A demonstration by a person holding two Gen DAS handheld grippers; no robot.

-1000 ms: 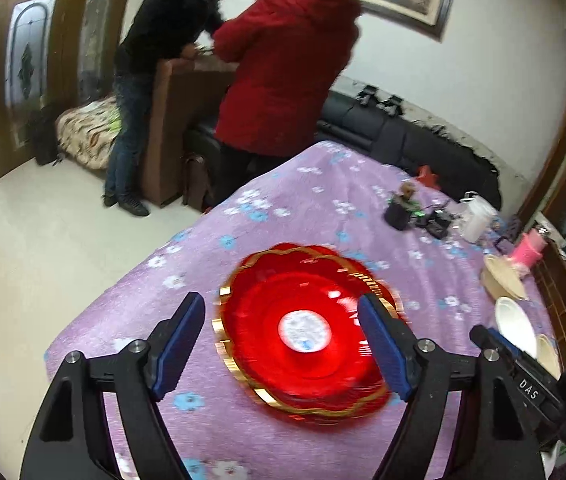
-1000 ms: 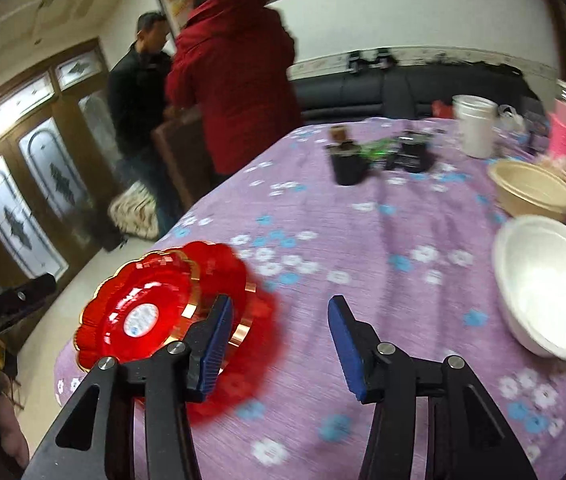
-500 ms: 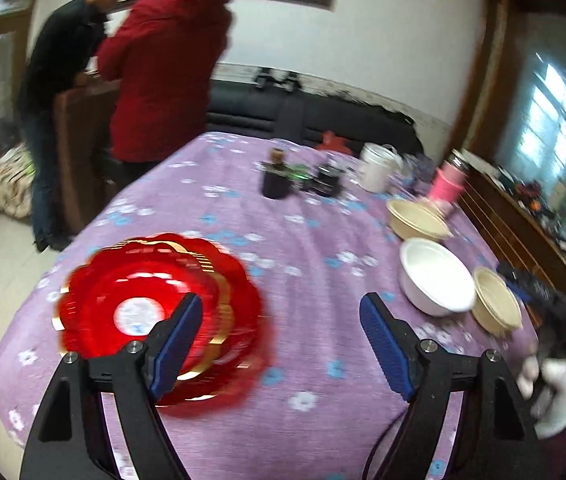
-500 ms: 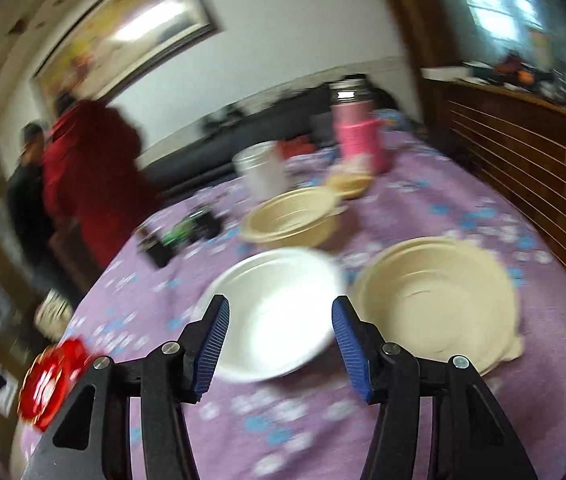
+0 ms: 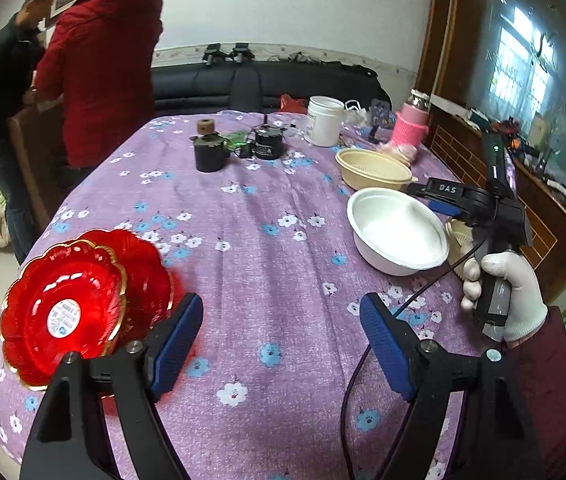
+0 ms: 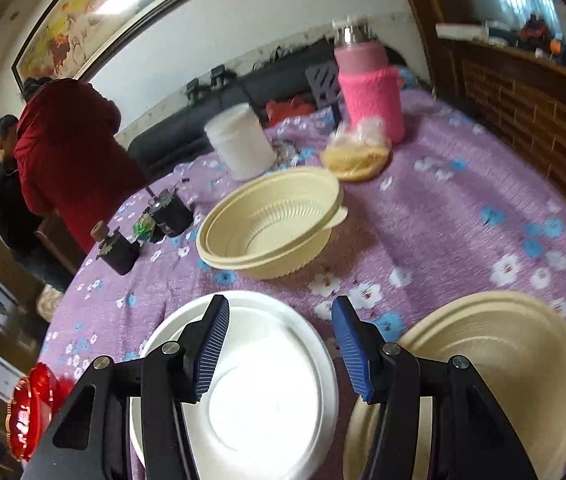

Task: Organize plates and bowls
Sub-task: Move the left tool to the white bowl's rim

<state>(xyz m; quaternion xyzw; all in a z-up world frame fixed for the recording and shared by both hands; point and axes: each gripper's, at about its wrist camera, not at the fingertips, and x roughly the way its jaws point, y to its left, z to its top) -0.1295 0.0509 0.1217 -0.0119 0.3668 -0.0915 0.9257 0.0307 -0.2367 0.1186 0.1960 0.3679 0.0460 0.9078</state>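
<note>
Left cam looks from my near table edge across the purple cloth (image 5: 267, 248) toward the sofa, wide and fairly high. Right cam sits low and close, directly over the white bowl (image 6: 259, 392). Both views share that bowl (image 5: 397, 232) and the cream strainer bowl (image 6: 271, 224).

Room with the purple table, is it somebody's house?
Probably yes, a living room at home: a black sofa behind the flowered tablecloth, a framed painting on the wall, and bowls set out.
</note>
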